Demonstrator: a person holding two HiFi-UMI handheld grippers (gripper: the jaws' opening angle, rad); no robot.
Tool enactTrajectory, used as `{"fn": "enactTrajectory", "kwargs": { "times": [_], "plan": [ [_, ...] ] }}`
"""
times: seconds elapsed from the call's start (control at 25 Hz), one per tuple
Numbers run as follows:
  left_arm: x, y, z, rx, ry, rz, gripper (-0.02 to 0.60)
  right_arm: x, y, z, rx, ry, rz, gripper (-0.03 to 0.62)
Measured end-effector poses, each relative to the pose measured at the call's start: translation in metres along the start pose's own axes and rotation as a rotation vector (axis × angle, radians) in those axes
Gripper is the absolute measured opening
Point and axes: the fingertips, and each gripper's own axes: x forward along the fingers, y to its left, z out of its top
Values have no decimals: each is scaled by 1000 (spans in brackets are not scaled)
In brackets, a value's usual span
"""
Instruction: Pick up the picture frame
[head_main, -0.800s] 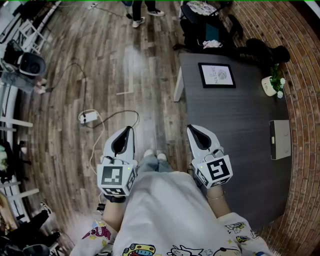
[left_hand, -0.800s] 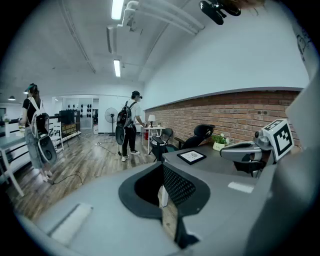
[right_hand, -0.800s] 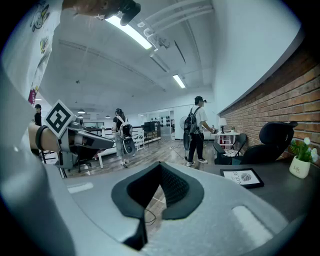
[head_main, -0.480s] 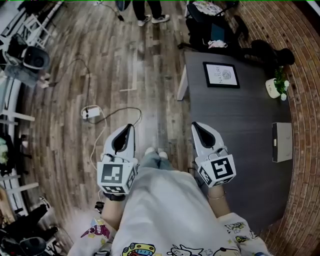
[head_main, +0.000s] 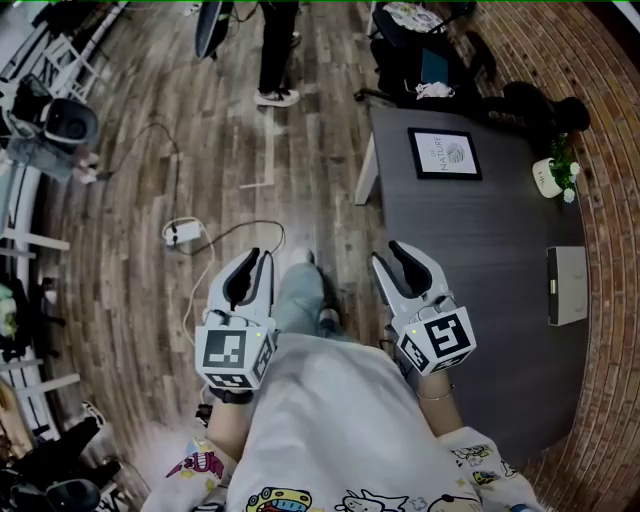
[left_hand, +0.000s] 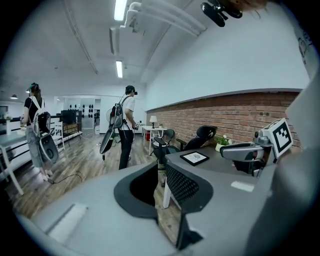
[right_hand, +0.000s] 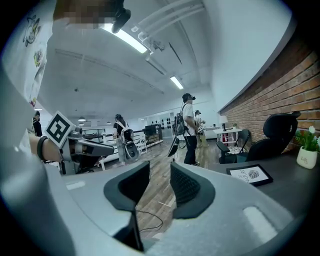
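Observation:
The picture frame, black with a white print, lies flat at the far end of the dark table. It also shows in the left gripper view as the frame and in the right gripper view as the frame. My left gripper hangs over the wooden floor, well short of the table, open and empty. My right gripper hovers at the table's near left edge, also far from the frame, open with nothing between its fingers.
A small potted plant and a white box sit along the table's right side by the brick wall. A black office chair stands beyond the table. A person walks on the floor ahead; a power strip with cable lies to the left.
My right gripper's jaws stand wider apart than before. My leg has stepped forward between the grippers. The person at the top has walked further into view.

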Motion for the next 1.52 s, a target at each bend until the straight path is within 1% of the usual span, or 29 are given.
{"fn": "enactTrajectory", "kwargs": {
  "times": [0.16,0.32,0.68,0.88,1.24,1.52],
  "plan": [
    [20,11,10,-2,-13,-23,81,19,-7,4,6,4,-17,143],
    [48,32,24,-3,-25,-40,92,49,-21,15,5,-5,-36,153],
    [126,84,58,8,-23,-93,112,129,-63,50,-16,-23,-89,173],
    [159,107,68,21,-16,-126,117,161,-78,58,-7,-25,-127,183],
    [193,135,68,39,28,-185,129,184,-102,55,27,-13,-236,193],
    [227,129,67,50,73,-251,132,181,-133,48,76,10,-335,213]
  ]
}}
